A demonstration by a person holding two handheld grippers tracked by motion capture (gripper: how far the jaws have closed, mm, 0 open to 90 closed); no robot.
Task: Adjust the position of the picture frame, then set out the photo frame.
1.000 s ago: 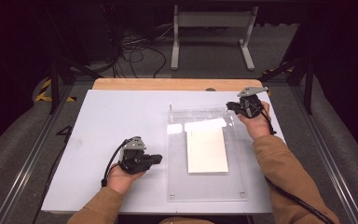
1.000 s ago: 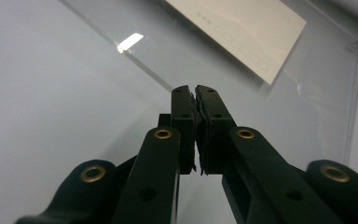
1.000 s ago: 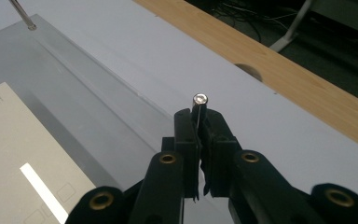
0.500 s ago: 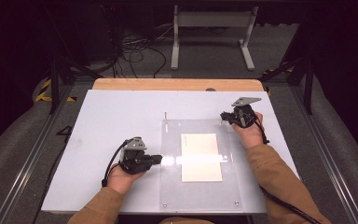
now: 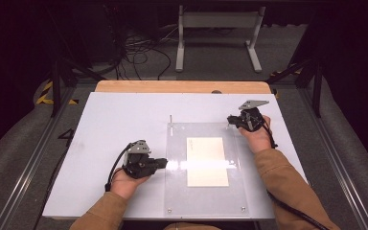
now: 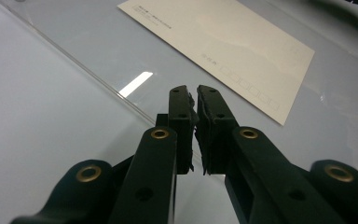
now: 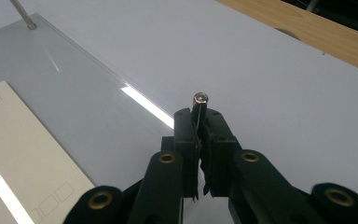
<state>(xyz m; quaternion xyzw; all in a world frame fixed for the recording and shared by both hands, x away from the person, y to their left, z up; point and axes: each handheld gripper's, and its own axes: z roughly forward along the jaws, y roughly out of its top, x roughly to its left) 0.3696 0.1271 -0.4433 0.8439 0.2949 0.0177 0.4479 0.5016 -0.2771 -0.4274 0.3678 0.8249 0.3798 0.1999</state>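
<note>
A clear acrylic plate (image 5: 177, 191) lies flat on the white table, with a cream postcard (image 5: 207, 160) under it. My right gripper (image 5: 230, 120) is at the plate's far right corner, shut on a thin metal pin (image 7: 199, 99) whose round head sticks out past the fingertips. A second pin (image 5: 170, 118) stands at the far left corner. My left gripper (image 5: 164, 163) rests at the plate's left edge. Its jaws have just been opening a little and show only a thin slit with nothing in it. In the left gripper view the gripper (image 6: 195, 91) points at the postcard (image 6: 223, 42).
The white table top (image 5: 115, 124) has bare room left of the plate. A wooden strip (image 5: 182, 86) runs along its far edge. Beyond it are a metal stand (image 5: 218, 28) and loose cables (image 5: 139, 52) on the dark floor.
My right gripper has come down and slightly nearer with the pin, and the plate's far side has settled flat on the table. The left hand has stayed put.
</note>
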